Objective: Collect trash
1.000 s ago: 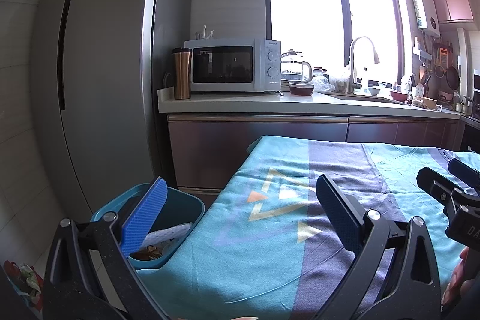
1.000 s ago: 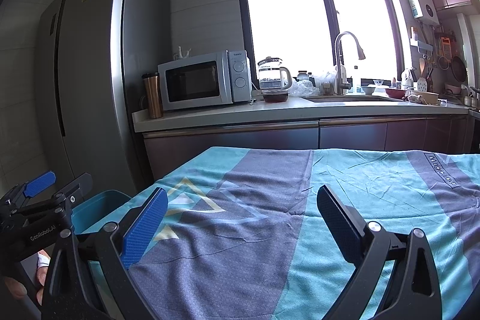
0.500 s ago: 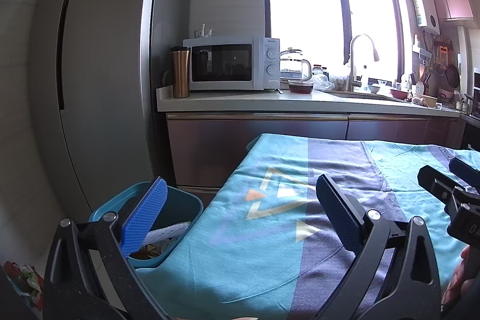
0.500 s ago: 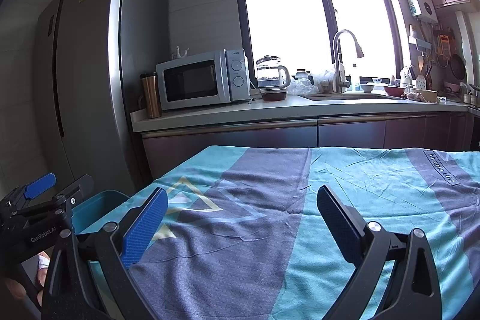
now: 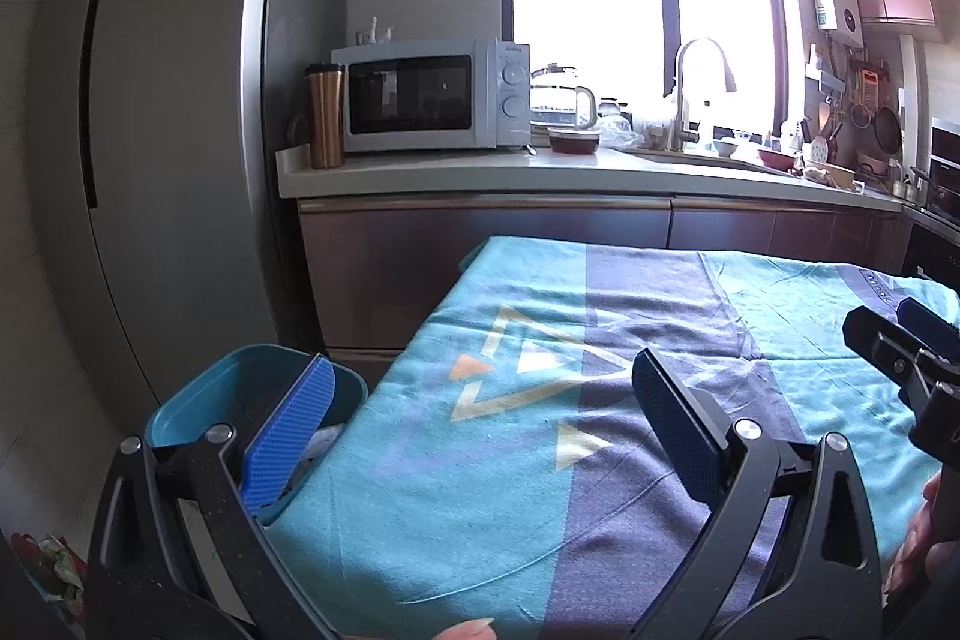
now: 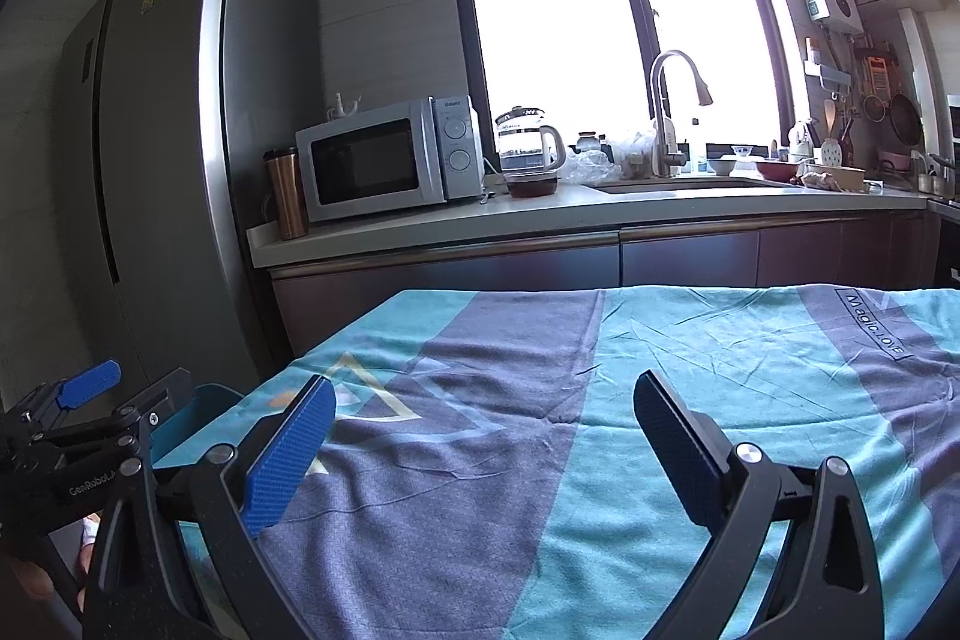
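Two grippers spread empty, teal bin (image 5: pixel 198 394) holding pale crumpled trash (image 5: pixel 321 445)

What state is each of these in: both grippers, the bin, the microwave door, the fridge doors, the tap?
left gripper: open, holding nothing
right gripper: open, holding nothing
bin: uncovered, some trash inside
microwave door: shut
fridge doors: shut
tap: no water visible

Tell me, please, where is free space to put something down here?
The table under the teal and purple patterned cloth is bare, from the teal plastic bin at its left edge rightwards. The pale countertop is crowded around the white microwave and steel tap.
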`<state>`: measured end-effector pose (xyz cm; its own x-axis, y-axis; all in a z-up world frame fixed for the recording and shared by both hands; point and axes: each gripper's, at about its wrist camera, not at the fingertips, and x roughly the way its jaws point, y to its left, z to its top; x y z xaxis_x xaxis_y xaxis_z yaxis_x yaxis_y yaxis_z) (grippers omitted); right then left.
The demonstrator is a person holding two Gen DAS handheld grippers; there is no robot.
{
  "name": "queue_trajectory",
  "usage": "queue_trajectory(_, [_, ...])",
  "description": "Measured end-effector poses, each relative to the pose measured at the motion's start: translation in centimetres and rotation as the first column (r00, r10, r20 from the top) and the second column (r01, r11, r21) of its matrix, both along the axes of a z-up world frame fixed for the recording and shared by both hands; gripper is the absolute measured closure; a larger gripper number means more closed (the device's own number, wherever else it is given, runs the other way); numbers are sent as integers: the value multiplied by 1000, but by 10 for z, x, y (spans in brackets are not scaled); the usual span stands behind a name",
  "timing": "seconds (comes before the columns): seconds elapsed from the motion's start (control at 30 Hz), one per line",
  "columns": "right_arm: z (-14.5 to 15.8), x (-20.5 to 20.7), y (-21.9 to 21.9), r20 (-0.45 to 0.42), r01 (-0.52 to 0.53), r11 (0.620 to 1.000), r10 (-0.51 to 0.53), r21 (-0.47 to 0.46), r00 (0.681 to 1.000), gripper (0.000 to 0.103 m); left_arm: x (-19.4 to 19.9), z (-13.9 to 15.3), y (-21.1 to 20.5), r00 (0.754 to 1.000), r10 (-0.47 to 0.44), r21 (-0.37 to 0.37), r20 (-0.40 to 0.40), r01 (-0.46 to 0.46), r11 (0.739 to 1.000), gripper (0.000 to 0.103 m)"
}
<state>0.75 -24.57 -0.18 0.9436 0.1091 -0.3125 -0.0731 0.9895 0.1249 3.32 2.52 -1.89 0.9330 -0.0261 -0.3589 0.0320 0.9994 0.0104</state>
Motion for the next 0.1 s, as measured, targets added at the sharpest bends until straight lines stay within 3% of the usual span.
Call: queue_trajectory(0.1, [-3,5,-24,-61,28,1000,-28,-4,998,7,19,-2,-8,996,-55,-17,-67,54,998,5])
